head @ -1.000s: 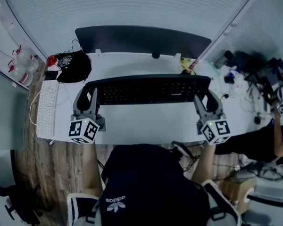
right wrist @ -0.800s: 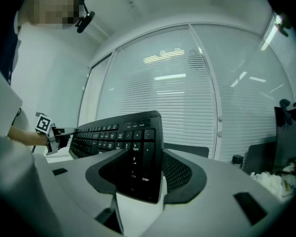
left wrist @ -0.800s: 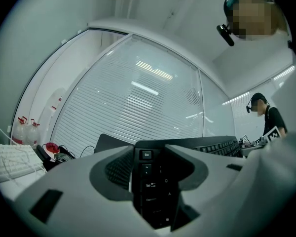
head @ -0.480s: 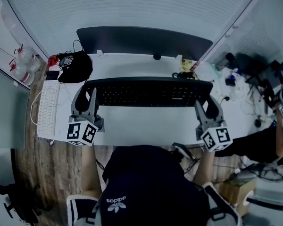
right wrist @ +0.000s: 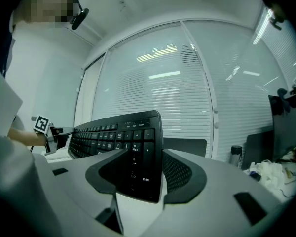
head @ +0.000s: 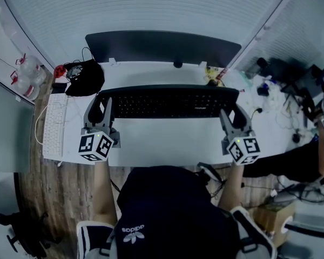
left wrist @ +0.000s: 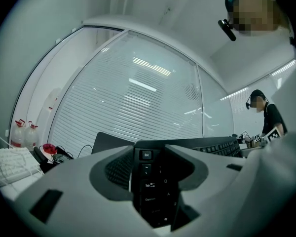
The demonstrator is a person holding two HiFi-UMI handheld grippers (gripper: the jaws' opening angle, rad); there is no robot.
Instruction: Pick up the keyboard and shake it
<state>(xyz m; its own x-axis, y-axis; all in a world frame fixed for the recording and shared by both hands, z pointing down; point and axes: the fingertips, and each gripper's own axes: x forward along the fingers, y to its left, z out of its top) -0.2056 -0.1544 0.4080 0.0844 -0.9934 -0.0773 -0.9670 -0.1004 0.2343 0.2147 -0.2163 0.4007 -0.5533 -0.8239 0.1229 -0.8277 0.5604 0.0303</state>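
A long black keyboard (head: 170,102) hangs above the white desk (head: 167,139), held at both ends. My left gripper (head: 101,110) is shut on its left end, where the Esc key column (left wrist: 147,181) sits between the jaws. My right gripper (head: 231,112) is shut on the right end, and the number pad (right wrist: 138,167) is clamped there. In the right gripper view the keyboard (right wrist: 113,132) stretches away to the left.
A dark monitor (head: 162,46) stands at the desk's back. A white keyboard (head: 55,125) lies at the left edge beside a black bundle of cables (head: 85,75). Clutter (head: 291,85) covers the right side, and another person (left wrist: 266,117) stands there. Water bottles (head: 24,72) stand at the far left.
The keyboard and both grippers dipped slightly toward me half a second ago and have come back up to about where they were a second ago.
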